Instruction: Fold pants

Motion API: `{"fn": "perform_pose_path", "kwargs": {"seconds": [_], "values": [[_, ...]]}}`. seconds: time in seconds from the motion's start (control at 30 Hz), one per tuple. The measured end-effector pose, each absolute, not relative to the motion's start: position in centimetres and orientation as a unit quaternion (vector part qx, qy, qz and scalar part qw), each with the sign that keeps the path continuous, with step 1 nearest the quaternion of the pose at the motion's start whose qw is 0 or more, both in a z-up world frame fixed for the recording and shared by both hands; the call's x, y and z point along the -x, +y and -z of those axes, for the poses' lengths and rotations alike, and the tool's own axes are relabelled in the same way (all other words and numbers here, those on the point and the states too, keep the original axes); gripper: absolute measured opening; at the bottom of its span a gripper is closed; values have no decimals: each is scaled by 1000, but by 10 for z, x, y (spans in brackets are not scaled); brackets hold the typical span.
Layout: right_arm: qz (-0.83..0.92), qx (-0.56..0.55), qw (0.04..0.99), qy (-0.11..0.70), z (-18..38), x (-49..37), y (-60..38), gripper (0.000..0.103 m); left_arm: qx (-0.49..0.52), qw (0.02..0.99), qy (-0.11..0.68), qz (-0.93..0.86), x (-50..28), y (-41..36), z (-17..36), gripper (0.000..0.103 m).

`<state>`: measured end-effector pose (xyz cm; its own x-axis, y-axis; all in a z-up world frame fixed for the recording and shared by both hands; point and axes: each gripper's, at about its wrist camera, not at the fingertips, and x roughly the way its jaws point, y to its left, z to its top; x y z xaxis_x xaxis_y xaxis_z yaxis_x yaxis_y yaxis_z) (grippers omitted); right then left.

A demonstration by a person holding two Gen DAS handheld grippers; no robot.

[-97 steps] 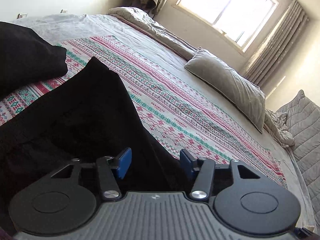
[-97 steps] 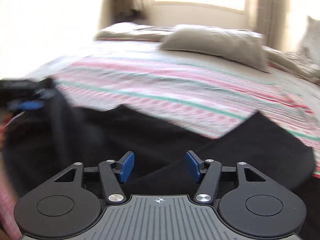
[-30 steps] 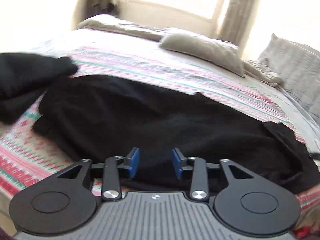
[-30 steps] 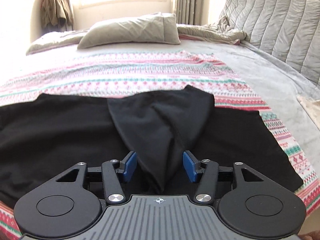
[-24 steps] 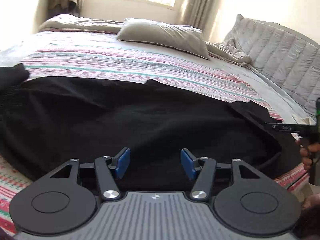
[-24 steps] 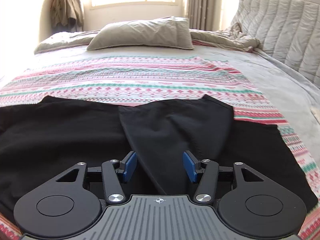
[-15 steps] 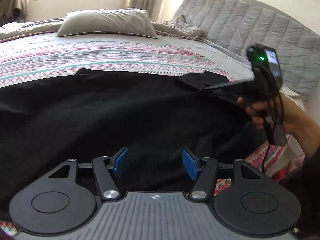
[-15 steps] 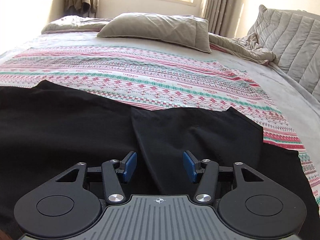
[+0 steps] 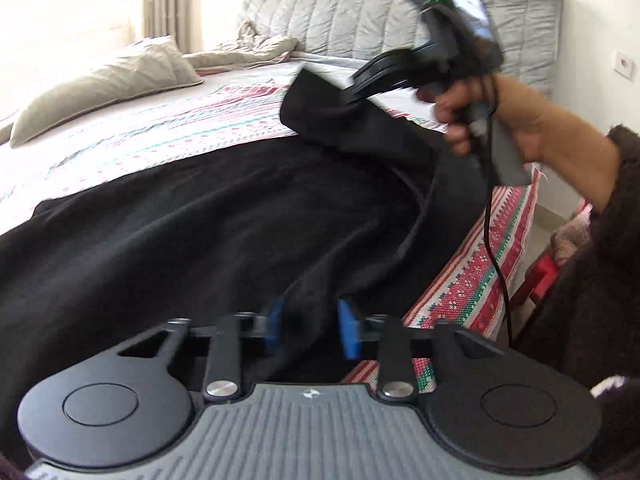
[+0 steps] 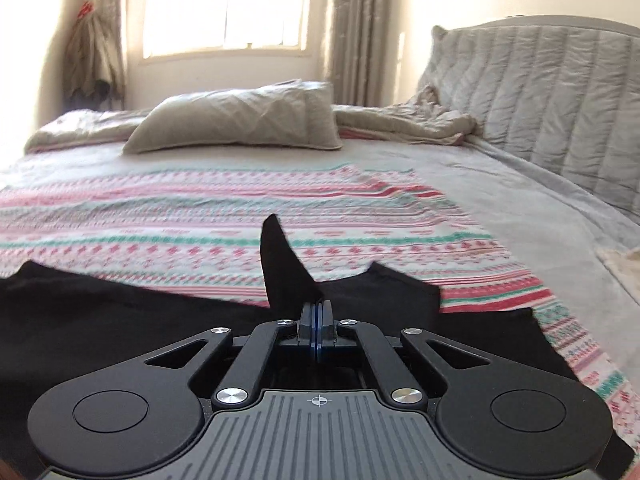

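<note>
Sunlit window (image 10: 224, 4) with grey curtains (image 10: 356, 28), quilted grey headboard (image 10: 552, 100), patterned bedspread (image 10: 180, 216), beige pillow (image 10: 240, 120).

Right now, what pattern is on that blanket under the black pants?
The blanket has pink, red, teal and white knit-style stripes, clearest in the right wrist view.

1. Setting: a home bedroom.
2. A bed (image 10: 520, 208) fills both views, with a grey quilted headboard (image 10: 552, 92) along its right edge.
3. Bedding: a patterned red, green and white blanket (image 10: 200, 216), a grey pillow (image 10: 236, 120) and a crumpled sheet (image 10: 404, 120) toward the far edge.
4. A window (image 10: 224, 4) with curtains (image 10: 356, 28) stands behind the bed.
5. Clothing (image 10: 94, 40) hangs in the far left corner.
</note>
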<state>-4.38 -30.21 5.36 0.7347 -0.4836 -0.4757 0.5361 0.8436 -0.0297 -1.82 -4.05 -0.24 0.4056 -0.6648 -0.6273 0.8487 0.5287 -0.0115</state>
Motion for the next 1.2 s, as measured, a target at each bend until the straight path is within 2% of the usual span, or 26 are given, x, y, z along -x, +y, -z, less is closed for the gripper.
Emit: {"fn": "perform_pose_path", "kwargs": {"seconds": [0.07, 0.23, 0.4, 0.5, 0.6, 0.7, 0.77, 0.97, 1.07, 1.2], "values": [[306, -83, 920, 231, -58, 69, -323, 0, -165, 822, 286, 464, 22, -43, 4, 29], [360, -144, 891, 238, -49, 130, -362, 0, -181, 821, 275, 467, 24, -47, 8, 21], [397, -179, 869, 234, -38, 179, -371, 0, -184, 819, 271, 470, 26, -46, 6, 19], [411, -171, 872, 202, -38, 199, -369, 0, -190, 819, 269, 469, 29, -46, 6, 19], [373, -239, 885, 145, -39, 220, -386, 13, -191, 820, 270, 467, 30, -48, 7, 19], [329, -342, 871, 127, -32, 234, -415, 14, -188, 820, 271, 468, 28, -49, 8, 20], [336, -368, 857, 135, -26, 238, -427, 19, -186, 821, 269, 468, 28, -48, 8, 20], [405, -300, 846, 172, -25, 240, -432, 21, -197, 824, 246, 470, 34, -45, 10, 19], [394, -303, 847, 189, -20, 243, -438, 23, -194, 828, 229, 473, 38, -42, 5, 18], [406, -330, 829, 199, -21, 255, -447, 52, -201, 823, 229, 479, 39, -42, 4, 19]]}}
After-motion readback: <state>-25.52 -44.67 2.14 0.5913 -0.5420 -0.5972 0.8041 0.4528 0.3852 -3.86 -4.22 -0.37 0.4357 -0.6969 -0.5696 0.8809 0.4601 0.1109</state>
